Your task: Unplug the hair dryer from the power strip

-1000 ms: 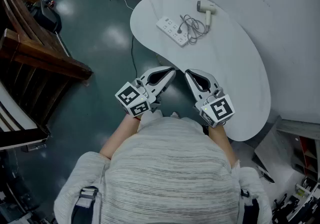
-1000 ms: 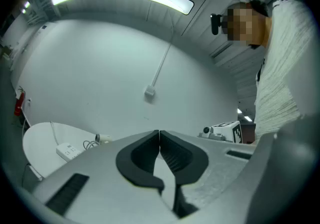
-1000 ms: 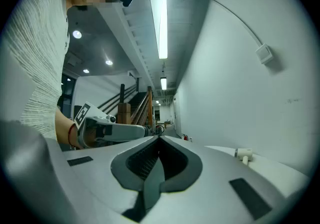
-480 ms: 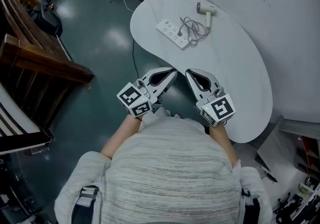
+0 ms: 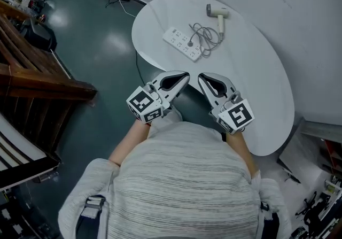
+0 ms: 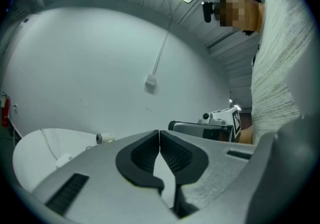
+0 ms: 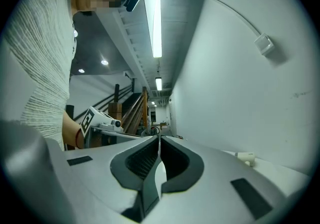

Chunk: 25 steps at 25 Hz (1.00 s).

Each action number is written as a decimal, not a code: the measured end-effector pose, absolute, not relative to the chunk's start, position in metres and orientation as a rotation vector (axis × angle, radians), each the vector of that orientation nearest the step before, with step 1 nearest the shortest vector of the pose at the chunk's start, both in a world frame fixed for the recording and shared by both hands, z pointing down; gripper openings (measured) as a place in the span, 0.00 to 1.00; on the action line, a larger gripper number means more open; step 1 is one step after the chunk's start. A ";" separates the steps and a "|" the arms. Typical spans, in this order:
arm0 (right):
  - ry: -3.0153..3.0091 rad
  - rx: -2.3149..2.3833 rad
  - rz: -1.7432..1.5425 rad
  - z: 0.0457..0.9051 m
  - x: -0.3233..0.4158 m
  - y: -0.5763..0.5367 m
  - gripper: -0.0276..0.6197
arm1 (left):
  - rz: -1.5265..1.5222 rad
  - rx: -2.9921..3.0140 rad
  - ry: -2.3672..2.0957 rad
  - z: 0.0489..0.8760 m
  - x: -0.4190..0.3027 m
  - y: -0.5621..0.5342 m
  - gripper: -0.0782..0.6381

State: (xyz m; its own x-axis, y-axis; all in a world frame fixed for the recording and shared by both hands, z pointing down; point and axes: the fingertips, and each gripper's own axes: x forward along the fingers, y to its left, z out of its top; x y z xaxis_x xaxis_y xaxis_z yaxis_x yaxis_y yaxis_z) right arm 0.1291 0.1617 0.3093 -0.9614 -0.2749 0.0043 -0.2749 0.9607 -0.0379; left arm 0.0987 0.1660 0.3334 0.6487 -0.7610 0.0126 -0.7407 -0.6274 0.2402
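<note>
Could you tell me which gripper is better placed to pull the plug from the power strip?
Right, marginally. Both are shut and empty; the plug sits toward the right end of the power strip, nearer the right gripper, leaving the left gripper to steady the strip.

Left gripper (image 5: 180,77) and right gripper (image 5: 204,78) side by side before the torso (image 5: 184,179), held level, tips converging, near but apart. Both jaw pairs pressed together, nothing between. Left forearm (image 5: 128,140) and right forearm (image 5: 239,146) bare.

Bright ceiling strip light (image 7: 152,22) glares; fisheye edges darken and bend.
</note>
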 end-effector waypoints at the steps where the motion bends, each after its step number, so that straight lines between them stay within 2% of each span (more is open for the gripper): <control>1: 3.112 -0.439 -0.069 0.311 0.121 0.153 0.09 | -0.116 2.658 -1.204 0.336 0.091 0.156 0.12; 13: 3.145 -0.761 -0.220 0.350 0.049 0.064 0.09 | 0.164 2.808 -0.793 0.369 0.021 0.060 0.12; 23: 3.145 -1.106 -0.368 0.400 0.037 0.019 0.09 | 0.590 3.028 -0.487 0.421 0.009 0.023 0.12; 25: 3.172 -1.155 -0.393 0.416 0.036 0.013 0.09 | 0.716 3.057 -0.423 0.440 0.009 0.017 0.16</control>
State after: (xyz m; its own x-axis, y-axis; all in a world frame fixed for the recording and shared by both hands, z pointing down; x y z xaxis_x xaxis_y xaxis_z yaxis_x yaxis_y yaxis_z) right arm 0.0359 0.0132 0.4155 -0.7402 -0.5944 0.3143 -0.6531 0.7467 -0.1258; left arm 0.0093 0.0175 0.4404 0.8624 -0.2633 0.4324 -0.2515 -0.9641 -0.0854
